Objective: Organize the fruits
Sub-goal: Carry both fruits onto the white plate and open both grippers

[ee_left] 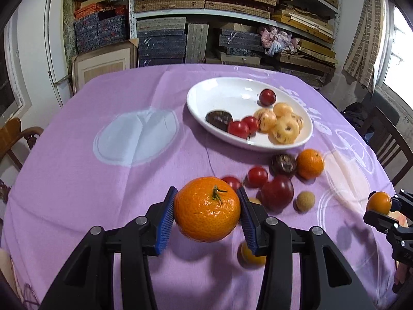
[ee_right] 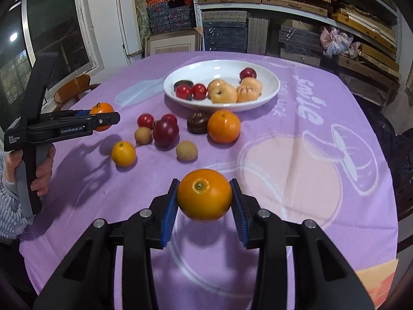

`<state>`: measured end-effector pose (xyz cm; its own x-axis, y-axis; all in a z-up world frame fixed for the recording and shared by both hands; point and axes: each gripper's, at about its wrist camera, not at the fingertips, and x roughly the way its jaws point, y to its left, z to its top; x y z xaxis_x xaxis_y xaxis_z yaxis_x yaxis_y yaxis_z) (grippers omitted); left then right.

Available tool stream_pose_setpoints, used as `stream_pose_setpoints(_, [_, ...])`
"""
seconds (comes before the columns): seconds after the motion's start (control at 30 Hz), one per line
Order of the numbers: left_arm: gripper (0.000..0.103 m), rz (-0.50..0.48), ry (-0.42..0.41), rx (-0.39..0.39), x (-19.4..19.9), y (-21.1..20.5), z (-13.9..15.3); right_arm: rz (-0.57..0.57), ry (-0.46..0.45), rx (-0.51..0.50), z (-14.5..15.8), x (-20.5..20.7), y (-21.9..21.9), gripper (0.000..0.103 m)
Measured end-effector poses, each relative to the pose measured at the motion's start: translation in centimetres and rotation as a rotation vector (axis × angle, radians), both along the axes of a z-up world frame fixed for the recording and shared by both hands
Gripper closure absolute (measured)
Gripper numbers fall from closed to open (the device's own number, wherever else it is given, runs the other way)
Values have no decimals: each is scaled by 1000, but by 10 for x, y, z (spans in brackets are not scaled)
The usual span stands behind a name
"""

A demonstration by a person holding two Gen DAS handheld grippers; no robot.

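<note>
My left gripper (ee_left: pixel 206 210) is shut on a large mandarin (ee_left: pixel 206 208) with a green stem, held above the cloth. It also shows in the right wrist view (ee_right: pixel 102 118) at the left. My right gripper (ee_right: pixel 204 196) is shut on a smooth orange (ee_right: pixel 204 195), also lifted; it shows in the left wrist view (ee_left: pixel 379 204) at the right edge. A white oval plate (ee_right: pixel 268 93) at the table's far side holds red, yellow and dark fruits. Loose fruits lie in front of it: an orange (ee_right: pixel 223 126), a plum (ee_right: pixel 165 132), cherry tomatoes (ee_right: pixel 145 120), longans (ee_right: pixel 187 150), a small orange (ee_right: pixel 123 153).
The table wears a purple printed cloth (ee_right: pixel 309 180). A dark chocolate-coloured fruit (ee_right: pixel 198 122) lies beside the loose orange. Wooden chairs (ee_left: pixel 15 134) stand at the table's sides. Shelves with stacked boxes (ee_left: pixel 232 13) fill the back wall.
</note>
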<state>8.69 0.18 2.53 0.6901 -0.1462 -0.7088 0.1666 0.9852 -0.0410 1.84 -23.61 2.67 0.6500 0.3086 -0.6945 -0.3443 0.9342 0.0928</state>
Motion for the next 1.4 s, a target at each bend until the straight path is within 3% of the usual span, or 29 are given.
stream_pose_setpoints(0.13, [56,9,-20,-15,47,-11,19,-33,-30,-7,19,53,4,65])
stream_pose_setpoints(0.33, [56,21,-3,-21,128,-33,26,-83,-45,-31,27,143,19,65])
stream_pose_setpoints(0.57, [56,33,42,33,203,-58,3,-90,-12,-83,6,223,44,65])
stream_pose_setpoints(0.73, [56,33,93,19,226,-62,-14,-84,9,-86,-9,249,51,65])
stream_pose_setpoints(0.8, [53,31,73,27,223,-62,-12,-90,-12,-68,-4,248,47,55])
stream_pose_setpoints(0.97, [48,30,40,0,201,-51,12,-104,-61,-17,18,221,28,53])
stream_pose_setpoints(1.03, [46,41,17,-3,186,-43,23,-120,-91,4,29,196,16,46])
stream_pose_setpoints(1.1, [38,55,-15,2,163,-31,34,-139,-116,30,37,168,5,31])
stream_pose_setpoints(1.2, [35,74,-39,37,125,-17,38,-167,-142,81,41,124,-13,21])
stream_pose_setpoints(1.4, [32,67,-27,59,41,-4,19,-216,-152,187,20,48,-38,11])
